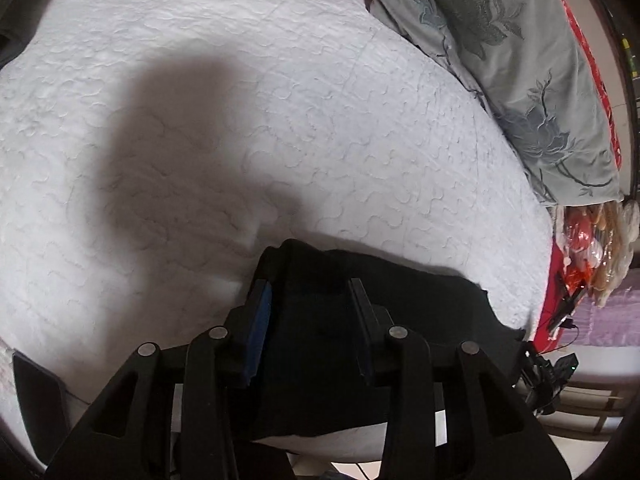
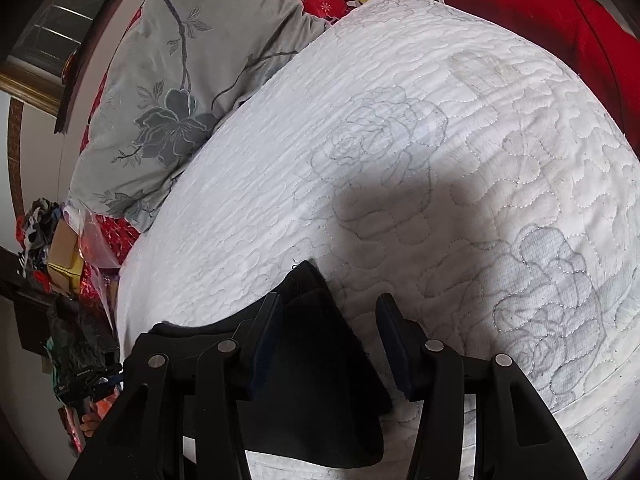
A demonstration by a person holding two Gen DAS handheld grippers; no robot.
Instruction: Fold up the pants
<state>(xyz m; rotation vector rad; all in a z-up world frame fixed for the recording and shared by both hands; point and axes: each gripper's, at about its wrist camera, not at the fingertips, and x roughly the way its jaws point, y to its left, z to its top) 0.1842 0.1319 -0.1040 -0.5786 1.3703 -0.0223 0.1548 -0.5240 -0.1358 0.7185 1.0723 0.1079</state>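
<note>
The black pants (image 1: 420,300) lie bunched on the white quilted bedspread (image 1: 280,100) at the bed's near edge. My left gripper (image 1: 310,284) points steeply down over them. Its blue-padded fingers (image 1: 260,320) stand apart with black fabric lying between them, and the pads do not press on it. In the right wrist view a pointed corner of the pants (image 2: 312,360) reaches up between the fingers of my right gripper (image 2: 329,300). The cloth lies against the left finger, and bare bedspread (image 2: 440,160) shows before the right finger. Both grippers are open.
A grey pillow with a dark flower print (image 1: 500,60) (image 2: 180,80) lies along the bed's side on a red sheet (image 2: 540,12). Bags and boxes (image 1: 592,248) (image 2: 52,240) are piled beside the bed. A dark flat object (image 1: 36,392) sits at the lower left edge.
</note>
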